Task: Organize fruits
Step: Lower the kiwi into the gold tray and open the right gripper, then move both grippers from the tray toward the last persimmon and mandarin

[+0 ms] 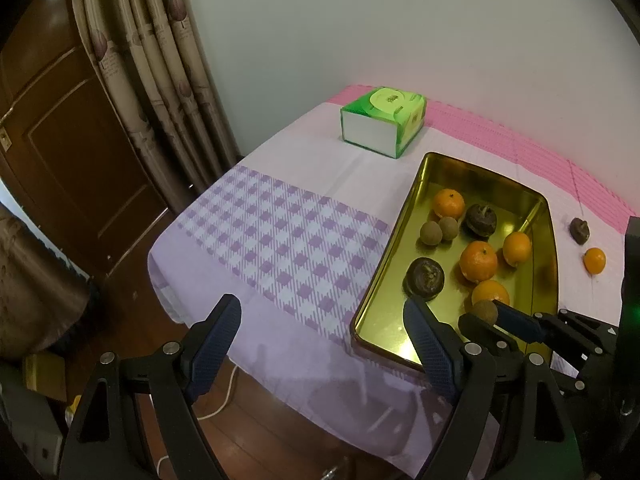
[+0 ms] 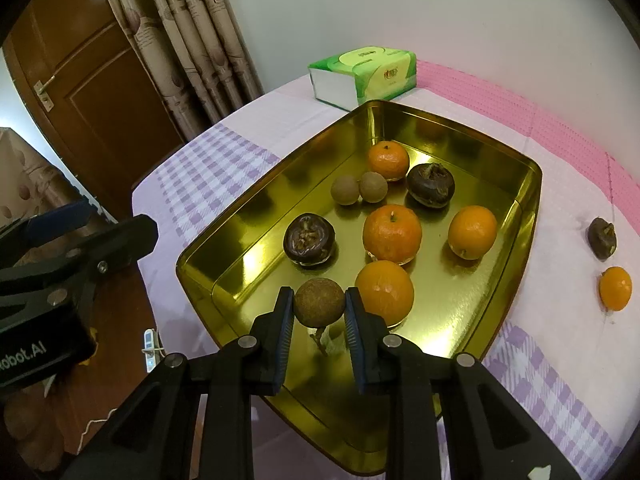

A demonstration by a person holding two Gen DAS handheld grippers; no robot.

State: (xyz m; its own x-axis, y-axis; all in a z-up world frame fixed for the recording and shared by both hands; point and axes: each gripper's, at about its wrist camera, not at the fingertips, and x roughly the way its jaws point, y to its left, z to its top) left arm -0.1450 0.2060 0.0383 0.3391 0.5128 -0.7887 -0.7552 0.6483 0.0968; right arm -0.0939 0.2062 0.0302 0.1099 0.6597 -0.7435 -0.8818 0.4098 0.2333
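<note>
A gold metal tray [image 2: 208,276] [image 1: 384,264] lies on the table and holds several oranges, two dark mangosteens and two brown longans. My right gripper [image 2: 318,310] is shut on a brown longan [image 2: 320,302] [image 1: 484,312], just above the tray's near end, beside an orange [image 2: 384,292]. My left gripper [image 1: 322,320] is open and empty over the table's near edge, left of the tray. One mangosteen [image 2: 602,238] [image 1: 580,231] and one orange [image 2: 615,288] [image 1: 595,260] lie on the cloth right of the tray.
A green tissue box [image 1: 382,120] [image 2: 364,74] stands behind the tray. The table has a purple checked cloth [image 1: 288,248] and a pink mat [image 1: 540,140] by the wall. Curtains [image 1: 160,80] and a wooden door [image 1: 72,152] are to the left.
</note>
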